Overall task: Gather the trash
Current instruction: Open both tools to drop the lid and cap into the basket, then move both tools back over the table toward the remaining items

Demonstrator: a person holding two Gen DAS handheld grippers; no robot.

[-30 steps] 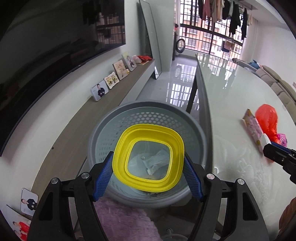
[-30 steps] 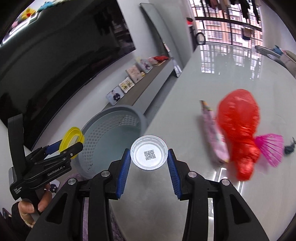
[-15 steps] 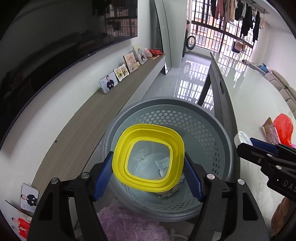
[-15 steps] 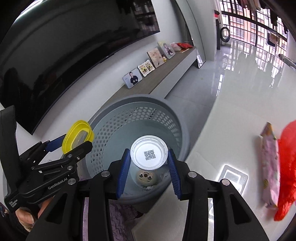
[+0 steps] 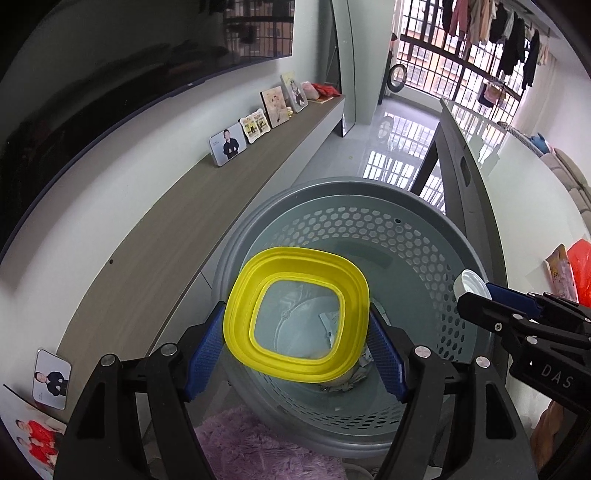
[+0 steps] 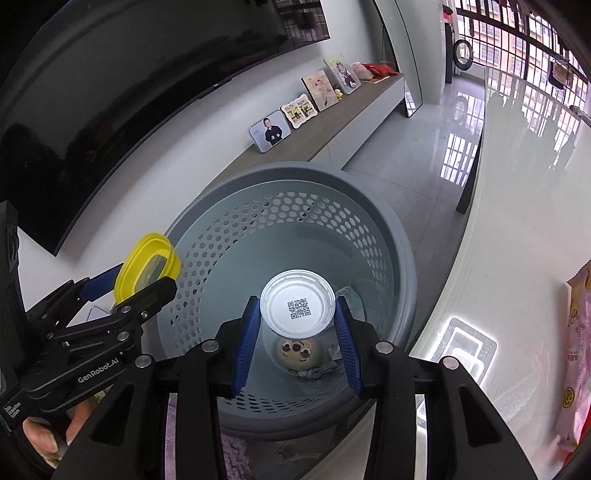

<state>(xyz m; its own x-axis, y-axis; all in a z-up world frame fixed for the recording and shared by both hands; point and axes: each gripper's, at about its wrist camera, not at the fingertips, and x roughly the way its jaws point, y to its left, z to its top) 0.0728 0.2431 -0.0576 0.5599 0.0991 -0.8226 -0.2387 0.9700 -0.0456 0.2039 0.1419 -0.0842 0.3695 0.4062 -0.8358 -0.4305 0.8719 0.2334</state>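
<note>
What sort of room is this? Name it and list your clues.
Most likely a home living room: a large wall-mounted television, framed family photos on a long low shelf, a sofa, and laundry hanging by a barred balcony window.

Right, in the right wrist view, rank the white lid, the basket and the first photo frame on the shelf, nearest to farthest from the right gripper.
1. White lid: between the right gripper's fingers.
2. Basket: just beyond and below.
3. Photo frame: far back on the shelf, upper left of the basket.
</note>
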